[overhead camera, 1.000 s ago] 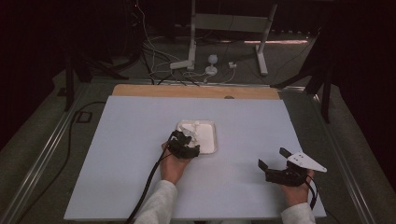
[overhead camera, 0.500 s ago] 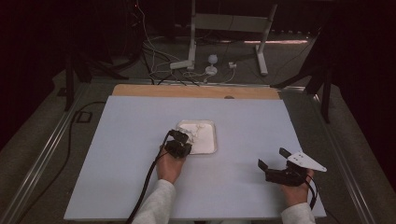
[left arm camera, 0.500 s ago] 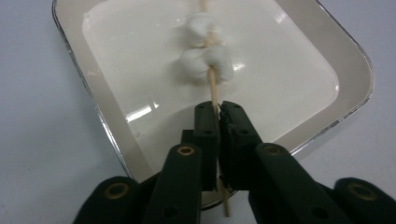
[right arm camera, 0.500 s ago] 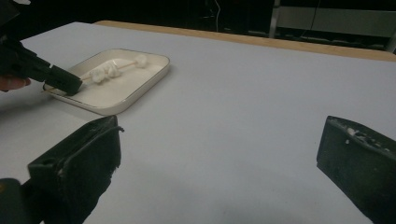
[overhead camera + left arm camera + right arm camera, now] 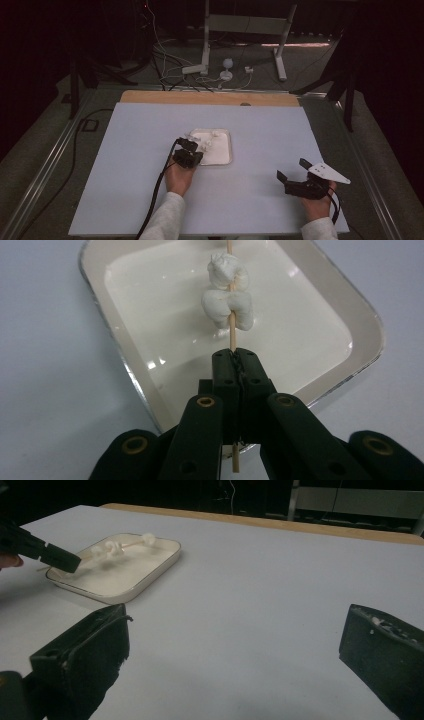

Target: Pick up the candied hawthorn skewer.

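left tongs [image 5: 234,365] had just closed, clenched on the wooden skewer [image 5: 231,332] of marshmallows [image 5: 227,302] over the white tray [image 5: 320,280] mid-bench. right tongs [image 5: 295,176] released, resting near the right edge, well apart from the tray.

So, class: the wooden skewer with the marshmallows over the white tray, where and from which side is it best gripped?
Grip the skewer on its bare near end, below the marshmallows, coming from the tray's near edge along the stick. That end is thin, rigid and free of soft pieces, and it juts out over the rim. The left gripper is already shut on it there; the right gripper stands open, apart.
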